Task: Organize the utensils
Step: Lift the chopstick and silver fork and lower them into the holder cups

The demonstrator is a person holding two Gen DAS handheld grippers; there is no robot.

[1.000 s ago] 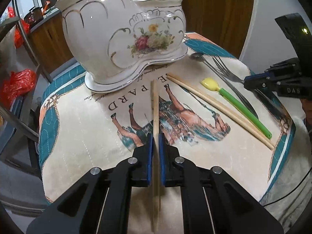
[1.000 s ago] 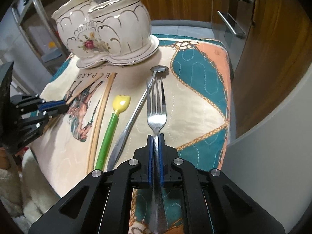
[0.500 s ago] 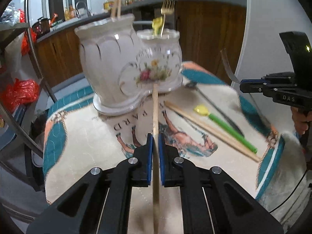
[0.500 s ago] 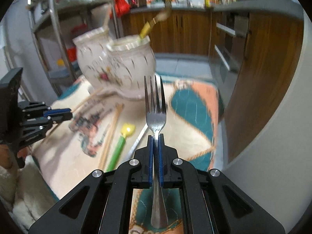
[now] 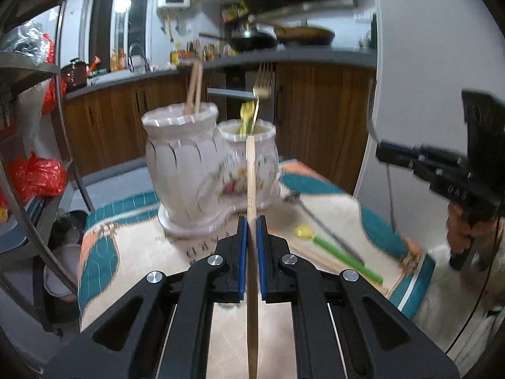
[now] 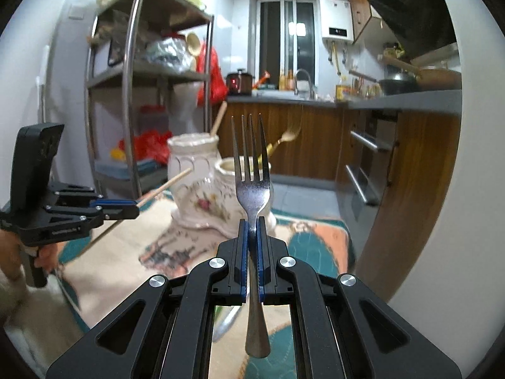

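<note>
The left claw [image 5: 251, 233] is closed on a wooden chopstick [image 5: 251, 189]. The chopstick's long axis runs along the claw's fingers, its far end aimed at the ceramic holder [image 5: 202, 170] and raised clear of the table [image 5: 132, 252]. The right claw [image 6: 251, 237] is clamped on the neck of a steel fork [image 6: 252, 186]. The fork's tines point up and away, and its handle runs back between the fingers.

The holder stands on the patterned tablecloth and has two cups. The taller cup holds two chopsticks [image 5: 195, 88]. The shorter cup holds a gold fork [image 5: 262, 85] and a yellow-tipped utensil. On the cloth lie a green-handled spoon [image 5: 341, 252], further chopsticks and a metal utensil, side by side.
</note>
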